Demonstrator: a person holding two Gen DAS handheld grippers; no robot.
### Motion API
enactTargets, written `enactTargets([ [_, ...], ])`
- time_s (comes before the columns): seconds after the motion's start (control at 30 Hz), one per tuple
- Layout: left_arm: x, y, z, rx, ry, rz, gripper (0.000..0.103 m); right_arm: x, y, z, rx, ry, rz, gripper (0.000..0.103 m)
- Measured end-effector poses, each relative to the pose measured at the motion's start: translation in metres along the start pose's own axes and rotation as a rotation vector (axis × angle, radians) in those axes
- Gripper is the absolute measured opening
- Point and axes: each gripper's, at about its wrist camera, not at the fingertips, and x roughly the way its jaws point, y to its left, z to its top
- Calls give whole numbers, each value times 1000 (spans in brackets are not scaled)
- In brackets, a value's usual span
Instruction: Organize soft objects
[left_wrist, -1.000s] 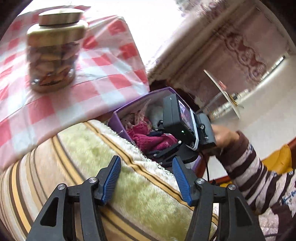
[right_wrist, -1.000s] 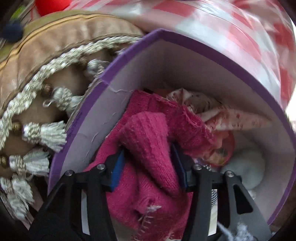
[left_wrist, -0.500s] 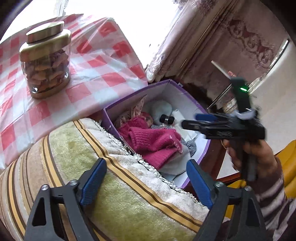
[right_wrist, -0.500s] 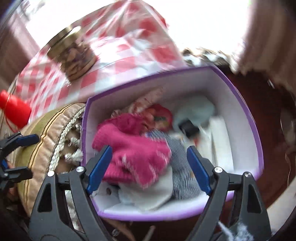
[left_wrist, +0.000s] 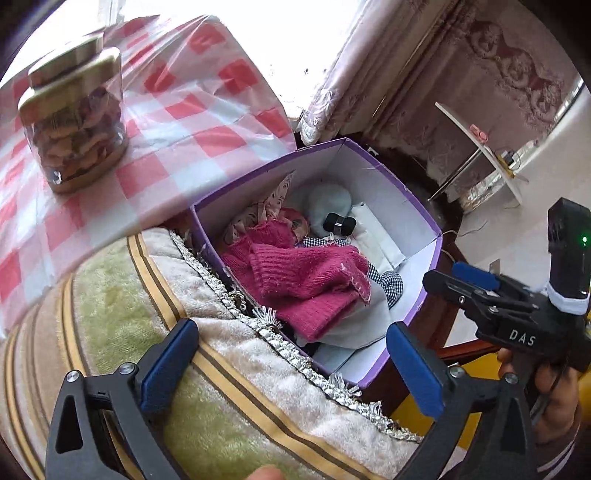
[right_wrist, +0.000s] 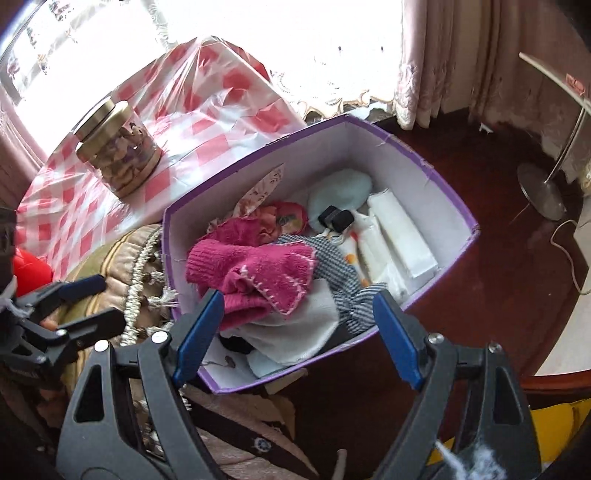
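Observation:
A purple box (left_wrist: 417, 306) (right_wrist: 458, 243) holds soft things. A pink knit piece (left_wrist: 306, 280) (right_wrist: 258, 273) lies on top, with a checked cloth (right_wrist: 336, 273), white cloths (right_wrist: 399, 229) and a pale blue plush (right_wrist: 340, 192) around it. My left gripper (left_wrist: 291, 365) is open and empty over a striped green and beige cushion (left_wrist: 122, 306); it also shows in the right wrist view (right_wrist: 88, 299). My right gripper (right_wrist: 295, 332) is open and empty, held above the box's near edge; it shows at the right of the left wrist view (left_wrist: 469, 284).
A jar of nuts (left_wrist: 74, 125) (right_wrist: 118, 155) stands on a red-and-white checked tablecloth (left_wrist: 184, 122) beyond the cushion. A red object (right_wrist: 29, 269) lies left. Curtains (right_wrist: 436, 62) and a metal lamp stand (right_wrist: 543, 192) are behind the box, on a dark red floor (right_wrist: 480, 314).
My right gripper let go of the pink knit piece in the box, opened and drew back up and away. My left gripper opened wider over the cushion.

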Motion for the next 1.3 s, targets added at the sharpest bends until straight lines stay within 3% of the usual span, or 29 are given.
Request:
enactTargets([
  [1.3,6,1,-1,1,-12,8,103,9,7,-2,-10,26,7,85],
])
